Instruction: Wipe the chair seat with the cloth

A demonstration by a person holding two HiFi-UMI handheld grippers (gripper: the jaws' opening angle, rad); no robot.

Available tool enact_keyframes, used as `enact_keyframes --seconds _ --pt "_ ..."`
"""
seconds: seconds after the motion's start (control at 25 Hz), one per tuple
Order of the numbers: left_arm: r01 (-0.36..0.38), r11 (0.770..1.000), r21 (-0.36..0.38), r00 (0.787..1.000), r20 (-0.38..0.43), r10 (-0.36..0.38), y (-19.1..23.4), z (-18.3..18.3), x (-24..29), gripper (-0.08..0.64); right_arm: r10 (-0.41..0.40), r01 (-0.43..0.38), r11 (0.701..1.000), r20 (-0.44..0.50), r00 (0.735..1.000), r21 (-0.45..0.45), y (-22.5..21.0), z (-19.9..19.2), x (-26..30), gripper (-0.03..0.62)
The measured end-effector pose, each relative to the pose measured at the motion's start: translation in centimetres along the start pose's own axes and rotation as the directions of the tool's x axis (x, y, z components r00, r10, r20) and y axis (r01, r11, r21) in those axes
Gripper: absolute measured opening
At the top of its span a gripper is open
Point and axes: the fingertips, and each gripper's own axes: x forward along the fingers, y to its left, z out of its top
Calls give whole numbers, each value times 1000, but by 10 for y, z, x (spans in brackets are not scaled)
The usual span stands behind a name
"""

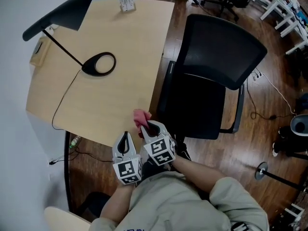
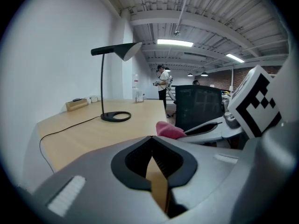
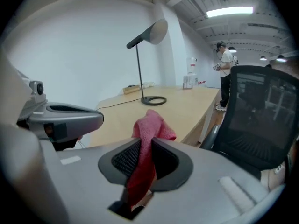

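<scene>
One pink cloth point(image 3: 150, 127), clamped lengthwise in the right tool point(image 3: 148, 143), pokes forward; left tool point(image 2: 152, 141) closed, empty.

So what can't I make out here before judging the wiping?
Chair seat: head view, uniformly black, so dirt or wiped patches don't show.
Cloth: right gripper view, lower end buried inside the right hand-held gripper.
Small item at the desk far edge: head view, too small to identify.

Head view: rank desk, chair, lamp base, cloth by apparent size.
1. desk
2. chair, somewhat smaller
3. lamp base
4. cloth, only partly showing
</scene>
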Motion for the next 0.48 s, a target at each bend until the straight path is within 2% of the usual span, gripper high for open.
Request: enact_keyframes --seconds 0.24,0.48 --pt "127 990 54 991 22 -128 -90 33 43 5 -153 145 985 85 985 91 -103 19 -51 66" --pt "182 982 47 982 33 -184 -168 53 86 6 -240 224 962 91 967 153 -200 6 -79 66"
